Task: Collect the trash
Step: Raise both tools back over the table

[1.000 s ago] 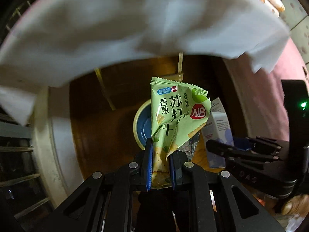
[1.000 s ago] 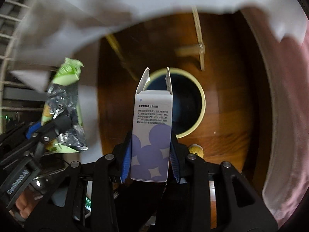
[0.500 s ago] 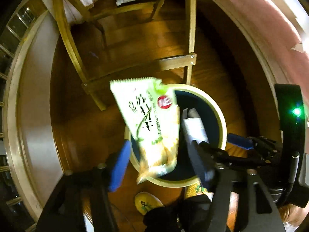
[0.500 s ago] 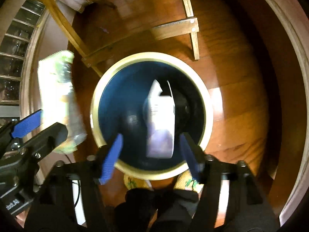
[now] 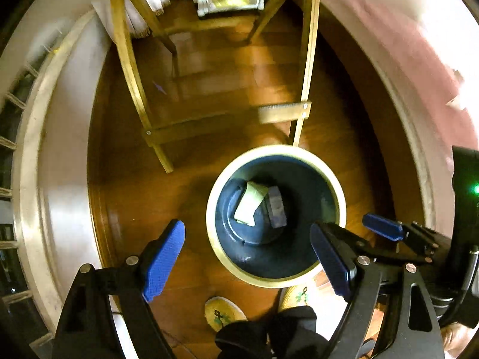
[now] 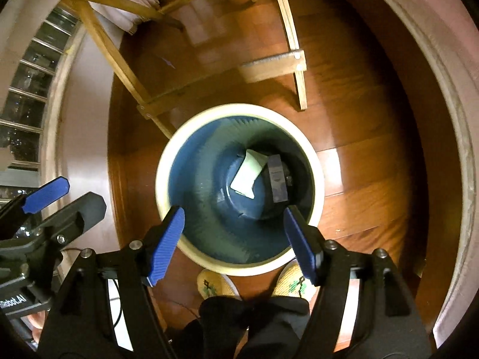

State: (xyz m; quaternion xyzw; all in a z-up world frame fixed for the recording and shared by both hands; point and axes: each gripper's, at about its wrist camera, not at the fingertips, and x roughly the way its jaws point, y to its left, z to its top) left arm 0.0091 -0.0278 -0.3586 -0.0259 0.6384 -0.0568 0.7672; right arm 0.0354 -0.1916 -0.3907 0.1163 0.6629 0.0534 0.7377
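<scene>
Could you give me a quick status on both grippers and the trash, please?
Left gripper and right gripper open, empty, jaws just opened. Snack wrapper and small box in the bin. Nothing in the way.

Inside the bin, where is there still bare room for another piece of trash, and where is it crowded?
The bin floor is bare on the left, between the wrapper and the left wall, and toward the near wall. The right is crowded: the wrapper and the box lie side by side. Both grippers, left and right, are open and empty.

Bin (image 6: 167, 161): cream rim, dark blue inside. Wrapper (image 6: 247, 175): pale green-white. Box (image 6: 277, 179): dark in shadow. Gripper pads (image 6: 163, 246): blue, ribbed; frames black. Floor (image 6: 359, 155): reddish-brown wood. Slippers (image 6: 214, 284): yellow, green motif.
</scene>
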